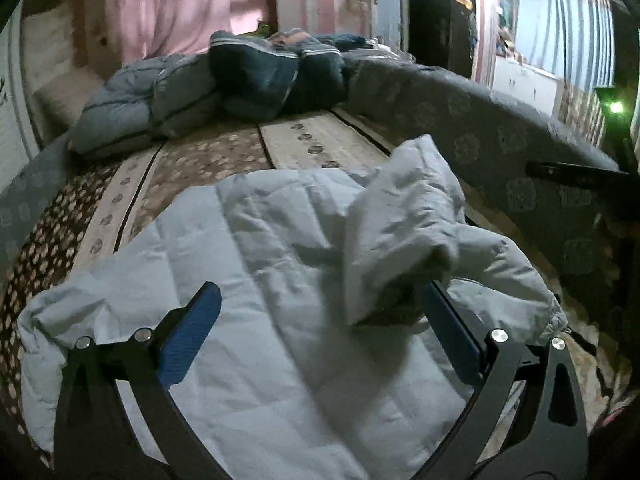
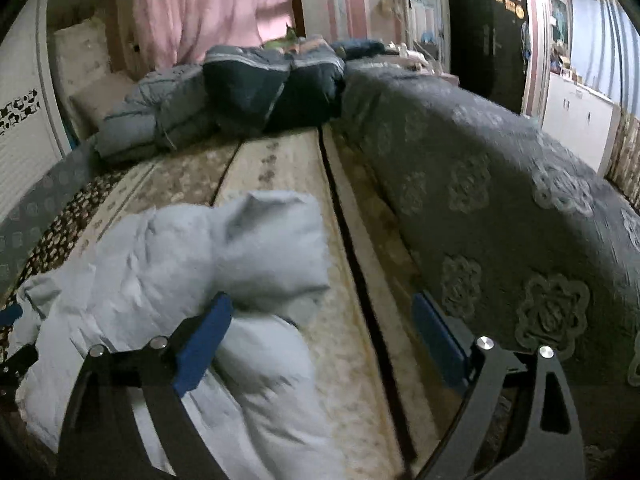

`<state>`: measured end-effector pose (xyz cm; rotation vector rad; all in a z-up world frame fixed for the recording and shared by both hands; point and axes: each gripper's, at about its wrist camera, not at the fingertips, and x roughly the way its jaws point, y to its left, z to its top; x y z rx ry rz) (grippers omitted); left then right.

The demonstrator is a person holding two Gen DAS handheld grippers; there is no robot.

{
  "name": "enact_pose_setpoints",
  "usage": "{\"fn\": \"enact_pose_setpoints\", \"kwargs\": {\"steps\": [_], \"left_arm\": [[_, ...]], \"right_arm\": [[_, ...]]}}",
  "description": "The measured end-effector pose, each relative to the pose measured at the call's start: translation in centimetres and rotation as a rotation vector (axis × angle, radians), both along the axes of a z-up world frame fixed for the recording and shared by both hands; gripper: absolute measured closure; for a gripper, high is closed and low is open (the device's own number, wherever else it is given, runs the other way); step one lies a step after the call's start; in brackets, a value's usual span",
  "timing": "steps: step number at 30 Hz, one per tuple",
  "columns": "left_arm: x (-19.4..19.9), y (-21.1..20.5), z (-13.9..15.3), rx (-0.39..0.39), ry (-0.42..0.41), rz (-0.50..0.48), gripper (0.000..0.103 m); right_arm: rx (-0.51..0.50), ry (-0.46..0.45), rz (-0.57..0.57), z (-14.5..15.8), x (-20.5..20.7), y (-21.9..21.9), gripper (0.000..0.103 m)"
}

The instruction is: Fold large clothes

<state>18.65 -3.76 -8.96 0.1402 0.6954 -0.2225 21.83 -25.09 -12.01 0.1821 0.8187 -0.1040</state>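
dim bedroom: pink curtains (image 1: 180, 8), patterned bed (image 2: 280, 168), white cabinet (image 2: 576, 120)

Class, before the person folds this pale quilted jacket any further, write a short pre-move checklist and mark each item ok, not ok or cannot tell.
1. Left gripper open and free: ok; jaws wide, nothing clamped, though a raised fold lies against the right finger.
2. Right gripper open: ok; jaws wide, nothing pinched.
3. Pale quilted jacket lying flat: not ok; a sleeve-like part is bunched up on top.
4. Folding space on the patterned bedspread: ok beyond the jacket.
5. Dark jackets clear of the work area: ok; piled at the far end.
6. Zip closed: cannot tell.
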Motion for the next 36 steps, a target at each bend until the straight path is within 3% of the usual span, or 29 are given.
{"fn": "enact_pose_setpoints", "kwargs": {"steps": [3,6,11,12,14,16,18,19,21,25,29,31,33,35,36], "left_arm": [[0.3,-2.5,-0.4,0.001,-0.008,-0.012,0.003],[1.2,-5.4,-1.6,-0.026,0.048,-0.077,0.003],[3.3,-9.7,-5.1,0.095,0.089,-0.132,0.003],[3.9,-9.7,-5.5,0.089,0.104,-0.121,0.004],[6.1,-8.3,-6.0,-0.008,0.163,-0.084,0.017],[7.9,-6.8,-6.2,-0.064,0.207,-0.048,0.054],[9.5,-4.8,-6.4,-0.144,0.250,-0.035,0.076],[9.9,-3.8,-6.2,-0.150,0.246,-0.024,0.084],[10.3,-1.1,-5.0,-0.172,0.212,0.024,0.090],[10.3,7.7,-1.1,-0.327,0.131,0.205,0.092],[9.0,18.5,0.7,-0.406,0.094,0.413,0.093],[8.6,23.5,-0.3,-0.392,0.139,0.500,0.092],[7.9,27.3,-2.0,-0.314,0.183,0.557,0.088],[7.5,29.2,-3.8,-0.275,0.236,0.578,0.072],[7.1,30.5,-4.6,-0.243,0.250,0.609,0.056]], "right_arm": [[-0.011,0.031,0.003,-1.3,-1.6,-1.9,0.011],[0.018,0.062,-0.033,-2.6,-2.7,-4.2,0.011],[0.011,0.123,-0.064,-5.0,-2.7,-6.4,0.011],[0.002,0.128,-0.056,-5.2,-2.8,-6.6,0.011],[-0.014,0.132,-0.052,-5.5,-3.1,-6.8,0.011],[-0.004,0.141,-0.050,-5.9,-3.0,-7.0,0.011],[0.027,0.157,-0.052,-6.7,-2.8,-7.2,0.011],[0.035,0.174,-0.050,-7.3,-2.5,-7.0,0.011],[0.018,0.194,-0.045,-7.8,-1.8,-6.3,0.011],[0.052,0.193,-0.022,-8.1,0.2,-3.9,0.011],[0.087,0.179,-0.010,-7.9,2.8,-0.5,0.011],[0.091,0.172,-0.006,-7.8,4.3,1.6,0.011],[0.098,0.164,0.006,-7.6,5.4,3.5,0.011],[0.107,0.153,0.042,-7.4,6.9,6.0,0.011],[0.102,0.152,0.055,-7.4,7.3,6.7,0.011]]}}
